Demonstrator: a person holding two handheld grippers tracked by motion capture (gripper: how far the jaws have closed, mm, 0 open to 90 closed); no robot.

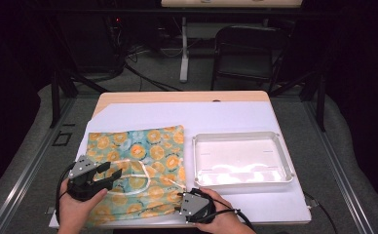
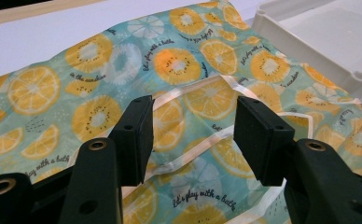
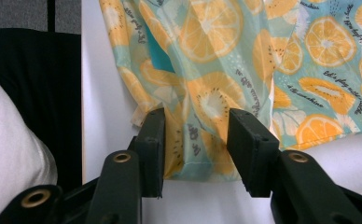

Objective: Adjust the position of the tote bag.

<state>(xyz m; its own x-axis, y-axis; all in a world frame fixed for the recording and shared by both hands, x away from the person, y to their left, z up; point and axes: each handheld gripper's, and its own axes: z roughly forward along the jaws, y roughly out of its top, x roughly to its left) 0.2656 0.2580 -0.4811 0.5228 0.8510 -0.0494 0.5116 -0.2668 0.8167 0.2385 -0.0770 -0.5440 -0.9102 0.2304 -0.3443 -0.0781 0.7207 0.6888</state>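
Both hand-held grippers, left (image 2: 191, 140) and right (image 3: 195, 151), are open around the cloth (image 1: 138, 168), not pinching yet. Nothing is folded or in the tray (image 1: 284, 146).

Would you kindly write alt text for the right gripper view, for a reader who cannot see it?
The right gripper has its two black jaws apart around the bunched edge of a thin teal cloth printed with orange citrus slices, with gaps showing beside the fabric. The cloth lies on a white table surface, whose edge runs along the left.
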